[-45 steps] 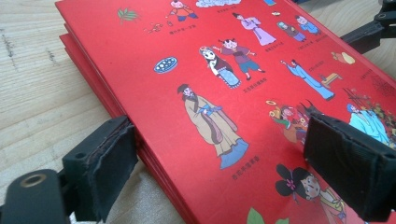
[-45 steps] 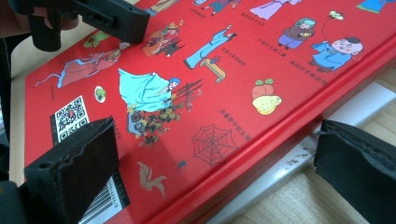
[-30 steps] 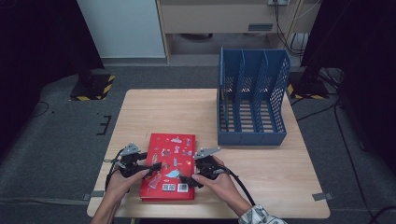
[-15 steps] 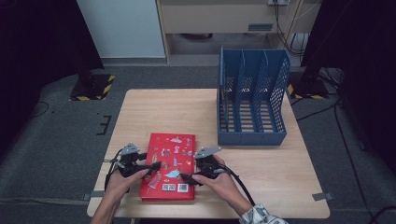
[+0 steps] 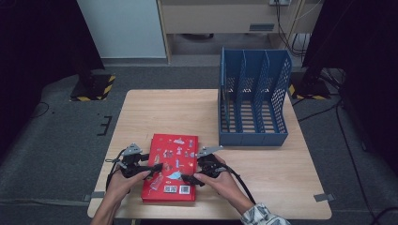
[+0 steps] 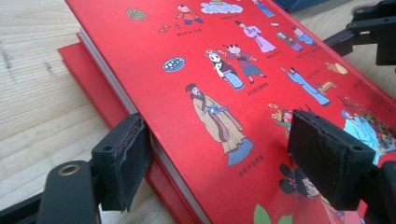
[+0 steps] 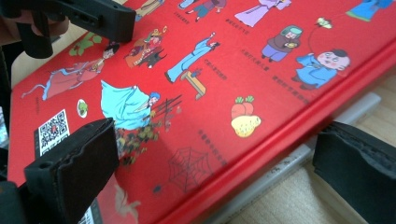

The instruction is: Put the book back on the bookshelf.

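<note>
A light wooden table (image 5: 281, 178) carries a blue file rack (image 5: 253, 101) standing upright on its far right part, and a red picture book (image 5: 171, 166) lying flat near the front edge, left of centre and well apart from the rack. The left gripper (image 6: 219, 161) straddles the book's left edge, one pad against the page block and the other above the lifted cover, not pressing. The right gripper (image 7: 210, 172) straddles the right edge, jaws wide, having just been opening.
</note>
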The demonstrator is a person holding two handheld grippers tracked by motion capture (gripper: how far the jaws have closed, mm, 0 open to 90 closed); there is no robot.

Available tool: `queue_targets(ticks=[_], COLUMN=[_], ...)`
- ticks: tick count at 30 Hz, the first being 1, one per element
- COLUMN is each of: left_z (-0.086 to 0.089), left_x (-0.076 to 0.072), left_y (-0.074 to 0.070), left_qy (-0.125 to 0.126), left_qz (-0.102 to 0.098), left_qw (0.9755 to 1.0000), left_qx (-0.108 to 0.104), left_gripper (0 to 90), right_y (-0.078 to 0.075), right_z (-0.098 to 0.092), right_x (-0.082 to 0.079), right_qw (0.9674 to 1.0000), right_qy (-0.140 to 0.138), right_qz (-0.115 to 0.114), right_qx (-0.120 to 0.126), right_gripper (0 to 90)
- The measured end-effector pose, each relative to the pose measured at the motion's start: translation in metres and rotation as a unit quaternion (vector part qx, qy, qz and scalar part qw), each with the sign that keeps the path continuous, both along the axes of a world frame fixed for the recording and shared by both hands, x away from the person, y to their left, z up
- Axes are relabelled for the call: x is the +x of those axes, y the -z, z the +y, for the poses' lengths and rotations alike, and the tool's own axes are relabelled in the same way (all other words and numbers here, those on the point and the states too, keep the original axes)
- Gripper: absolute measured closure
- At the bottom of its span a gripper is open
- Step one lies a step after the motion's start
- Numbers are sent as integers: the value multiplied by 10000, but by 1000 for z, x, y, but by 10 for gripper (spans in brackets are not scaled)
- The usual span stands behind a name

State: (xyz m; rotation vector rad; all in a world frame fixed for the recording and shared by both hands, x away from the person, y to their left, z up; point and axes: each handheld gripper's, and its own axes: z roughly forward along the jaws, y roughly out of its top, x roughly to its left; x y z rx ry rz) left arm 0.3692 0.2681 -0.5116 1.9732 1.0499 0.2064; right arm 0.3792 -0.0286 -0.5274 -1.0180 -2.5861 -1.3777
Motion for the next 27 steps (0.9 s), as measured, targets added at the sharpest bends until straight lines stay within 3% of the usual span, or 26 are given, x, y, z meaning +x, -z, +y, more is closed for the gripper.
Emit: queue_targets(ticks=[9,16,20,27], left_z=[-8,-9,-8,-6], left_x=[2,1,2,2], left_y=[-2,-10,-14,-17], left_qy=[116,153,148,134], left_qz=[25,-94,-174,-218], left_qw=[9999,9997,9996,9996], left_qx=[50,161,171,142], left_gripper=[211,211,212,217], right_y=[1,-10,-17,-24], right_z=[-5,-5,-9,-7], right_x=[5,4,7,7], right_qw=[9996,9999,9997,9996], right_qy=[17,100,250,222], right_qz=[272,98,-34,-154], right_qx=[66,-59,79,-8], right_gripper=[22,71,158,161])
